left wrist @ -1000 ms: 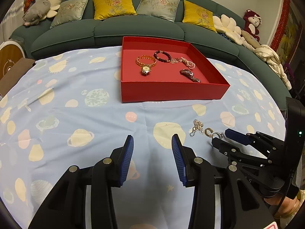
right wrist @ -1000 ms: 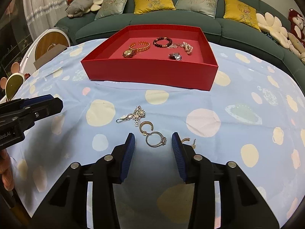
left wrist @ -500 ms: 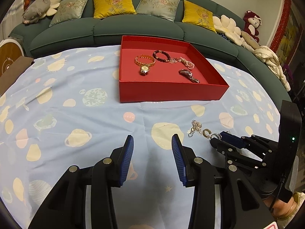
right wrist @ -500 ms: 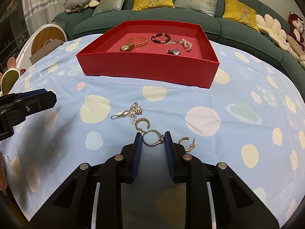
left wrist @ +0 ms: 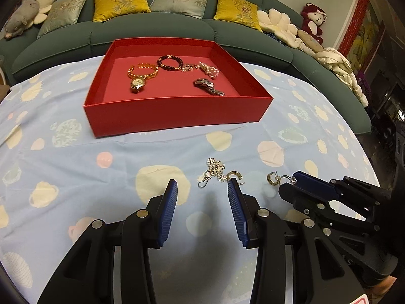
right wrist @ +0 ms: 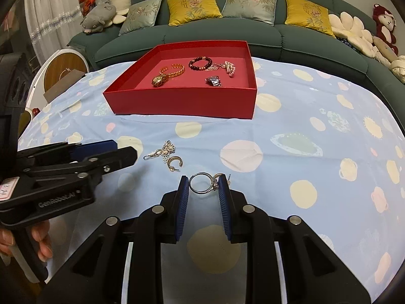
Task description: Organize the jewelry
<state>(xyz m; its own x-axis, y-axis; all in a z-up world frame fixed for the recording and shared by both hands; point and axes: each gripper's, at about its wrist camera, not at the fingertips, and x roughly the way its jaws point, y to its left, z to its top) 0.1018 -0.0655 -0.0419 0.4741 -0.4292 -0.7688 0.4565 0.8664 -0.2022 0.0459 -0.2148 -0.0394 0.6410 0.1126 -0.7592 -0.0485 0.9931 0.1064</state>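
Silver ring (right wrist: 203, 183) upright, pinched in right claw (right wrist: 204, 186); flower chain (right wrist: 165, 149) flat nearby.

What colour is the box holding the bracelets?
Red, inside and out. The box shows best in the right wrist view.

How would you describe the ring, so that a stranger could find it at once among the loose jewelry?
Start from the red tray on the blue cloth, then look nearer, at the loose pieces in front of it. The ring sits between the fingers of the right hand-held gripper. Unlike the open hoop earring and flower chain beside it, it is a closed silver band with a small stone setting.
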